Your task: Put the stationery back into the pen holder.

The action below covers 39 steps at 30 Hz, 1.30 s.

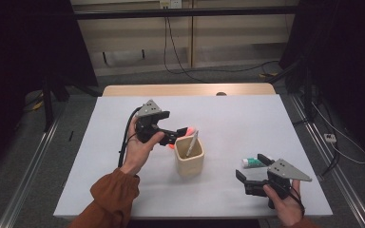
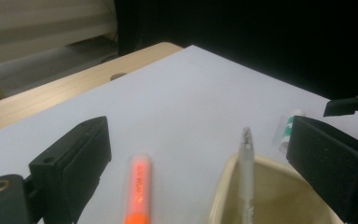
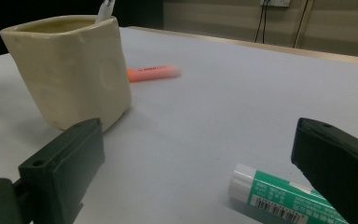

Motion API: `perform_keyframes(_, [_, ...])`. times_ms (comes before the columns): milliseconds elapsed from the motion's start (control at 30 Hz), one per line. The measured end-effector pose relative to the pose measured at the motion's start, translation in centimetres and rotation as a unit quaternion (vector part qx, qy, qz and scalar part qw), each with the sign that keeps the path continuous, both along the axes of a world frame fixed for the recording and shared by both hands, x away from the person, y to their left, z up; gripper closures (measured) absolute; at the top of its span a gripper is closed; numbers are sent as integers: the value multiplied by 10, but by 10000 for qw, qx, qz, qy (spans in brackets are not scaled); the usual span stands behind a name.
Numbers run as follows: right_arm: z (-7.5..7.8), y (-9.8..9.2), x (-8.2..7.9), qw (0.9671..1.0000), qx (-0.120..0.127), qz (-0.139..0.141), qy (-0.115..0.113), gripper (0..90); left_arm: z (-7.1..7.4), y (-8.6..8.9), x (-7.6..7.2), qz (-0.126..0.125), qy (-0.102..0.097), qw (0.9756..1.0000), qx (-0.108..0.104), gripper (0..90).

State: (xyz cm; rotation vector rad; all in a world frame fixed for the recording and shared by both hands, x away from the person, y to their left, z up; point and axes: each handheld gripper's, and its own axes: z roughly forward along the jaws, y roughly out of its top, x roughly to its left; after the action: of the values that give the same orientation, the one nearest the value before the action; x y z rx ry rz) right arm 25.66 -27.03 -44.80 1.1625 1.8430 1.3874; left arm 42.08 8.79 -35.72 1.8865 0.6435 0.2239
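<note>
The left gripper (image 1: 175,135) hangs with its jaws spread wide and empty above the cream cup (image 1: 189,156), which stands near the middle of the counter (image 1: 247,114) with a clear pen (image 1: 191,142) leaning inside. An orange highlighter (image 2: 138,186) lies on the counter just behind the cup. Near the counter's front right corner, the right gripper (image 1: 253,168) holds its jaws wide around a green glue stick (image 3: 279,196), not pressing it.

In the high view the left gripper (image 1: 180,134) covers most of the orange marker (image 1: 184,131). The cup (image 1: 189,156) hides the pen's (image 1: 191,144) lower end. The right gripper view cuts off the glue stick (image 3: 279,198) at its bottom edge, and the marker's cap there is blurred.
</note>
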Motion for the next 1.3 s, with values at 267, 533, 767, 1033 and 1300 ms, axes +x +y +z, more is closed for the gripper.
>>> perform_keyframes(267, [0, 0, 0, 10000, -1, 7, -1, 24, -2, 18, 13, 412, 103, 9990, 102, 53])
perform_keyframes(533, [0, 0, 0, 10000, -19, 15, -2, 24, -10, 24, 22, 730, 206, 9963, 402, 54])
perform_keyframes(767, [0, 0, 0, 10000, -16, 17, -6, 24, -21, 24, 28, 780, 364, 9931, 796, 61])
perform_keyframes(1033, [0, 0, 0, 10000, -25, 12, 6, 24, -36, 22, 35, 884, 496, 9878, 1179, 71])
perform_keyframes(1300, [0, 0, 0, 10000, -32, 18, 9, 24, -52, 13, 39, 1016, 716, 9788, 1626, 99])
